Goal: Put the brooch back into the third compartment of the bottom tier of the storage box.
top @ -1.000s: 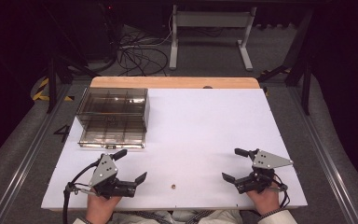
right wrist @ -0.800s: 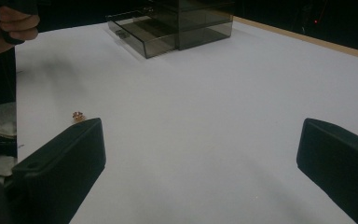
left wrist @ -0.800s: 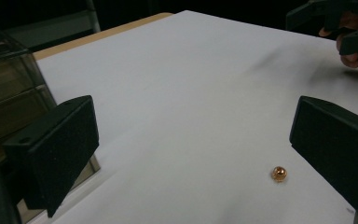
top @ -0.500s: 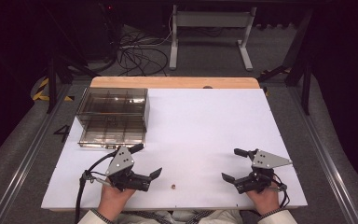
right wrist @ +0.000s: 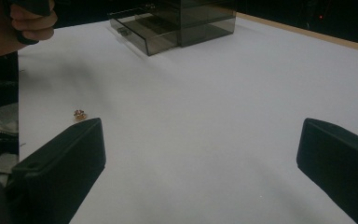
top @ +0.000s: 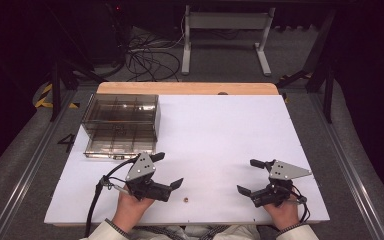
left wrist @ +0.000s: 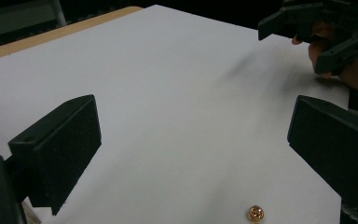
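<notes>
- The left hand-held gripper [top: 169, 171] hangs low over the near part of the white table [top: 220, 135], its jaws spread wide and holding nothing; the right hand-held gripper [top: 249, 176] sits well apart at the near right, jaws likewise spread and empty.
- The small round gold-coloured metal bead [top: 184, 200] lies on the table near its front edge, just beside the left hand-held gripper and between the two hands; in the left gripper view it [left wrist: 255, 214] shows low down, nearer one jaw than the other.
- To take it well, I judge the left hand should turn until the bead sits midway between the jaws, come down until the tips nearly touch the table, then close slowly; so small and round a thing may roll or squirt out if struck off-centre.
- The smoky transparent plastic drawer organiser [top: 121, 125] stands at the far left of the table with a low drawer [right wrist: 143, 33] drawn out, a likely destination.
- A dark "4" [top: 66, 141] is marked on the floor left of the table; no brand or label is readable.
</notes>
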Demonstrator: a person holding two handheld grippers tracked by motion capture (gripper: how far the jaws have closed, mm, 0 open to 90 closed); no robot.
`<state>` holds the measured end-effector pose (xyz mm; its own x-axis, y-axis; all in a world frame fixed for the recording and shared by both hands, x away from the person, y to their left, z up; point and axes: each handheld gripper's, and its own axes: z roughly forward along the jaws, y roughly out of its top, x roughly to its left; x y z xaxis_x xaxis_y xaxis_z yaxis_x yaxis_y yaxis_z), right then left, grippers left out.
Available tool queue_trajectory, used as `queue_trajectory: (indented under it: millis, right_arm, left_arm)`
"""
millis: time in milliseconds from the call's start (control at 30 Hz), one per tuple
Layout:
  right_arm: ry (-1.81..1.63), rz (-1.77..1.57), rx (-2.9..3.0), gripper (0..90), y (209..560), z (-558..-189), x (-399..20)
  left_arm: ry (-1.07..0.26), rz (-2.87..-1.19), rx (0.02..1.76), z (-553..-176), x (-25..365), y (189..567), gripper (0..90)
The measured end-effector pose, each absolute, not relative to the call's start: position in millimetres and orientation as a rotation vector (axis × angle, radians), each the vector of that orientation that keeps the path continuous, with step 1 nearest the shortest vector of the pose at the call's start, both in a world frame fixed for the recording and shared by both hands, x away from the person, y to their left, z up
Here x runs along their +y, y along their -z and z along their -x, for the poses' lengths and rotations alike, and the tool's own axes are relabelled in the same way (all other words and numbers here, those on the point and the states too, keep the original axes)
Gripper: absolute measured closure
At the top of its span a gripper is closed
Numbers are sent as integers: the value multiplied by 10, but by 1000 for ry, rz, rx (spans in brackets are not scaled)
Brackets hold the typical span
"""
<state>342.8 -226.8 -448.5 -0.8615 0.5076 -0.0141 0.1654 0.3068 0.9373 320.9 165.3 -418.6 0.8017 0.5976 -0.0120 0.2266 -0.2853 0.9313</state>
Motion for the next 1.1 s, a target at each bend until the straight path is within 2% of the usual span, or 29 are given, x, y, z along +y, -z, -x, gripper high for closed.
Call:
queue_trajectory:
  millis: [167,367,667,1100]
  right_arm:
    - [-1571,-605,2273,16,4485,-3428,-2271]
    - [-1574,-605,2277,16,4488,-3432,-2274]
    - [-1575,-602,2283,16,4491,-3435,-2273]
    - [-1596,-597,2294,16,4494,-3441,-2284]
  left_arm:
    - [-391,-1868,629,-3249,1558,4180,36]
    - [-451,-1927,587,-3250,1401,4203,37]
    - [-365,-1924,575,-3301,1308,4242,46]
    - [-274,-1949,562,-3324,1259,4314,122]
